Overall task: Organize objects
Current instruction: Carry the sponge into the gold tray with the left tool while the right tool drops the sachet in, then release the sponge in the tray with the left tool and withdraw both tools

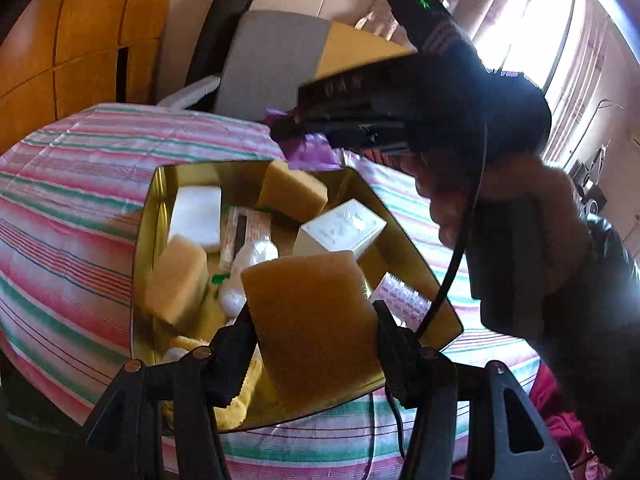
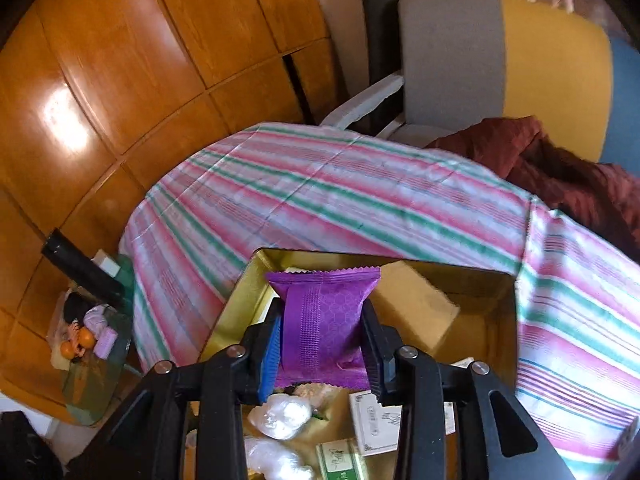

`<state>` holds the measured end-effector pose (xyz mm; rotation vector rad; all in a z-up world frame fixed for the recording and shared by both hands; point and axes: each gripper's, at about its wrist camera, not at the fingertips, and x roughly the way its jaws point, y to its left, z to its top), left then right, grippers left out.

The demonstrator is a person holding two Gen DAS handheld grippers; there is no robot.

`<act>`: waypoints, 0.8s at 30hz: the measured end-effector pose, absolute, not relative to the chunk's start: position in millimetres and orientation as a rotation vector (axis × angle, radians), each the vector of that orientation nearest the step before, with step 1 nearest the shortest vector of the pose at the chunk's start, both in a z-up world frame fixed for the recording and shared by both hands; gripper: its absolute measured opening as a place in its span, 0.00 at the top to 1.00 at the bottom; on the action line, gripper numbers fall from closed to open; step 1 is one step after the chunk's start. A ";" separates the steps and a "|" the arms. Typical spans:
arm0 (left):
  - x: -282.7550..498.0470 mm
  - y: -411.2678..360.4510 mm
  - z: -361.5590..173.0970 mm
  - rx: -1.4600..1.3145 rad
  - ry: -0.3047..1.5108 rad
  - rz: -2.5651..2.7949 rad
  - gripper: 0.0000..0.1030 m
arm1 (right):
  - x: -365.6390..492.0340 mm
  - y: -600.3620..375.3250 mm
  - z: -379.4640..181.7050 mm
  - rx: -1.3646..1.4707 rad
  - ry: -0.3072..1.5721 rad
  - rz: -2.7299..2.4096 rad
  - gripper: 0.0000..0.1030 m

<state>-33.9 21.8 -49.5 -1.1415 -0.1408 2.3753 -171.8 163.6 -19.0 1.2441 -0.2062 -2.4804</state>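
Note:
A gold tin box [image 1: 150, 216] sits on the striped bed cover. It holds yellow sponges [image 1: 176, 282], a white box [image 1: 340, 226], white wrapped items and packets. My left gripper [image 1: 312, 320] is shut on a tan sponge [image 1: 308, 320] and holds it above the tin's near side. My right gripper [image 2: 322, 344] is shut on a purple packet [image 2: 324, 320], above the tin [image 2: 240, 300]. The right gripper also shows in the left wrist view [image 1: 288, 126], over the tin's far edge with the purple packet [image 1: 312, 156].
The pink and green striped cover [image 2: 320, 196] spreads around the tin. A red blanket [image 2: 560, 172] lies at the far right. A wooden wardrobe [image 2: 120, 80] stands on the left, with a glass side table [image 2: 96, 360] holding oranges. A grey and yellow headboard [image 2: 452, 52] stands behind.

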 end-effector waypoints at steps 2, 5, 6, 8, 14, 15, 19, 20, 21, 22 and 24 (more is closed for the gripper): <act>-34.0 24.9 -55.3 -1.166 -0.132 2.350 0.44 | -175.2 169.7 -22.7 1.253 -0.266 -2.492 0.18; -37.0 28.7 -64.7 -1.222 -0.101 2.325 0.40 | -170.2 175.9 -25.2 1.256 -0.295 -2.490 0.19; -38.2 29.1 -68.6 -1.246 -0.106 2.319 0.40 | -167.5 177.7 -25.4 1.260 -0.295 -2.495 0.18; -40.3 27.9 -74.3 -1.275 -0.123 2.321 0.40 | -157.8 183.3 -25.2 1.255 -0.314 -2.494 0.15; -41.7 26.1 -80.7 -1.279 -0.004 2.440 0.40 | -128.2 200.5 -26.4 1.255 -0.356 -2.553 0.07; -43.5 26.6 -84.0 -1.288 -0.009 2.425 0.40 | -123.9 202.5 -27.2 1.258 -0.361 -2.559 0.07; -47.5 23.7 -85.2 -1.279 0.020 2.462 0.40 | -106.0 210.8 -31.9 1.270 -0.375 -2.577 0.07; -47.7 21.8 -84.2 -1.279 0.015 2.464 0.40 | -99.6 214.1 -33.6 1.272 -0.390 -2.577 0.07; -47.7 19.6 -82.7 -1.280 -0.001 2.459 0.40 | -95.4 216.4 -34.7 1.273 -0.402 -2.579 0.07; -47.3 15.8 -80.0 -1.279 -0.031 2.449 0.40 | -91.1 219.0 -35.5 1.273 -0.415 -2.581 0.06; -42.4 10.1 -72.4 -1.257 -0.060 2.457 0.39 | -81.4 223.1 -35.5 1.268 -0.437 -2.589 0.03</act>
